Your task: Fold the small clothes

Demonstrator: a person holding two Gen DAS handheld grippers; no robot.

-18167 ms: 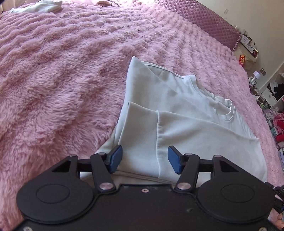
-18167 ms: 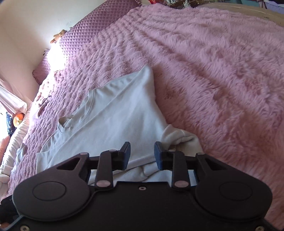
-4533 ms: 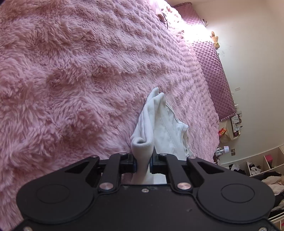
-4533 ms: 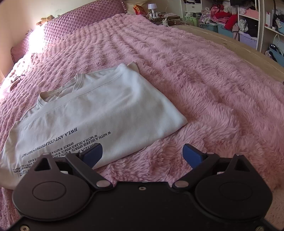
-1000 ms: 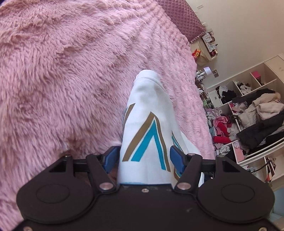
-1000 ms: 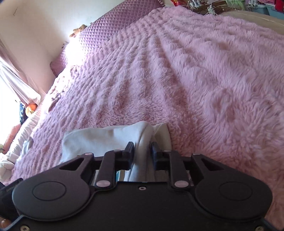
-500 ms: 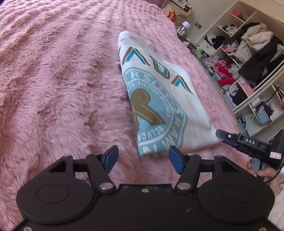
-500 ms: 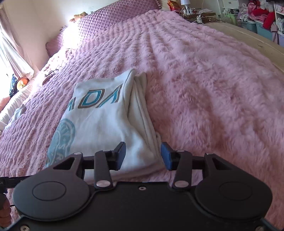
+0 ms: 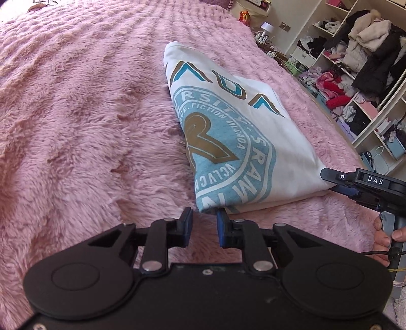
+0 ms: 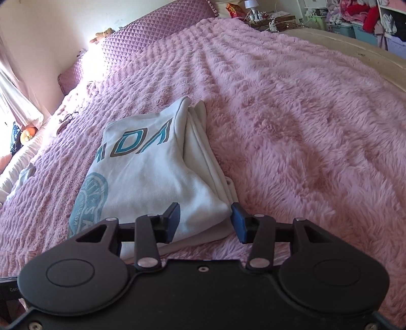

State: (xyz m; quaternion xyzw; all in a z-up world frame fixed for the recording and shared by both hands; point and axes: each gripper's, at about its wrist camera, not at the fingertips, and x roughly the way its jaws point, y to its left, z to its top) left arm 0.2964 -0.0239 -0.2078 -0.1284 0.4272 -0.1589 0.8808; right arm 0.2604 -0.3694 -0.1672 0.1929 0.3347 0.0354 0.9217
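A white T-shirt (image 9: 228, 121) with a blue and gold print lies folded into a rectangle on the pink fluffy bedspread (image 9: 76, 114). It also shows in the right wrist view (image 10: 157, 172). My left gripper (image 9: 204, 223) is open with a narrow gap, just in front of the shirt's near corner, holding nothing. My right gripper (image 10: 205, 220) is open, its jaws either side of the shirt's near corner, not gripping it. The right gripper also shows in the left wrist view (image 9: 337, 182) at the shirt's right corner.
Purple quilted pillows (image 10: 157, 28) lie at the head of the bed. Open shelves with heaped clothes (image 9: 362, 58) stand beyond the bed's right side. A nightstand with a small lamp (image 10: 250, 6) is at the far end. The bed's edge (image 10: 355, 48) curves at right.
The left gripper's jaws have narrowed and it has pulled back slightly from the shirt. The right gripper's jaws have opened a little wider. The folded shirt lies still.
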